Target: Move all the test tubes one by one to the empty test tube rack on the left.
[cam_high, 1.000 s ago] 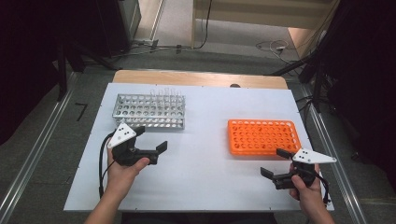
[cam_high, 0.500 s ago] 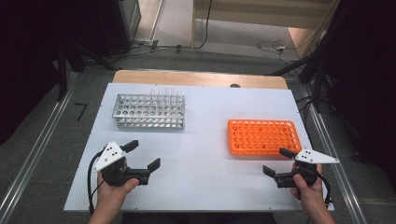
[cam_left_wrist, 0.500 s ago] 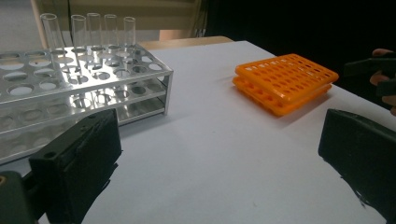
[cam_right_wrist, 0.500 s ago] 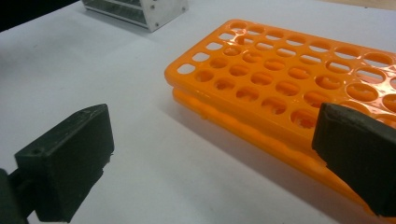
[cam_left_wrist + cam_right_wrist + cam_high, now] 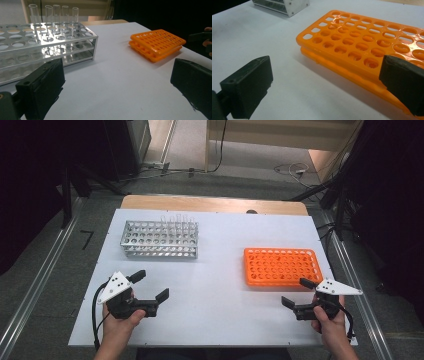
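- The left hand-held gripper (image 5: 150, 285) hovers low over the near left of the white counter (image 5: 220, 320), jaws spread wide with nothing between them. The silver metal test-tube rack (image 5: 159, 239) stands apart from it, farther back on the left.
- The clear glass test tubes (image 5: 53, 15) stand upright in the rack's far holes. A reach from this low angle could knock a jaw against the rack's near wall and rattle or tip the tubes.
- The tubes stand close together, so jaws this wide would likely straddle two at once. A crooked pinch could make smooth glass slip or crack.
- The right hand-held gripper (image 5: 299, 292) is likewise wide open and empty, just beside the near edge of the flat orange plastic hole-grid rack (image 5: 281, 266). One jaw hangs over the rack's corner in the right gripper view; a careless drop could shove the light rack along the counter.
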Demonstrator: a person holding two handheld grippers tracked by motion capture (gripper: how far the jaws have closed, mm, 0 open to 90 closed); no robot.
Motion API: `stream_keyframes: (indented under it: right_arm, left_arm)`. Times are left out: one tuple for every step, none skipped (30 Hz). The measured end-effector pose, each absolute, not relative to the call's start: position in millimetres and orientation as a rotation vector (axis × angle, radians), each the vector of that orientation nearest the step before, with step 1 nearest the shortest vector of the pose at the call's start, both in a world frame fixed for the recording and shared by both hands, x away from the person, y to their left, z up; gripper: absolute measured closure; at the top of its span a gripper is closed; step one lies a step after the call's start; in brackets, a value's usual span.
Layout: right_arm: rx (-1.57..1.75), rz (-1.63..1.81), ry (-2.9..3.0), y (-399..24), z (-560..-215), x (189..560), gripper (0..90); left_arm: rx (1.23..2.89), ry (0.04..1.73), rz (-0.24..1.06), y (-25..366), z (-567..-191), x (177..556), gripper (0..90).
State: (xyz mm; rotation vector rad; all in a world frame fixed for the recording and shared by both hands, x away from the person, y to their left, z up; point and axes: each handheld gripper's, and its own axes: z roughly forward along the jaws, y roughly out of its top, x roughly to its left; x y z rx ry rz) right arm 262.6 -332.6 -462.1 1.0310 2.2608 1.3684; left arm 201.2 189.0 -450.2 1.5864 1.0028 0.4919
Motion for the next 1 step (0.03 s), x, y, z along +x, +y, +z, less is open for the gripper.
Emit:
stream_keyframes:
  right_arm:
    - [1.03, 1.37, 2.263, -332.4, -462.3, 262.6, 0.0]
  left_arm:
    - [1.584, 1.004, 0.489, 189.1, -450.4, 201.6, 0.0]
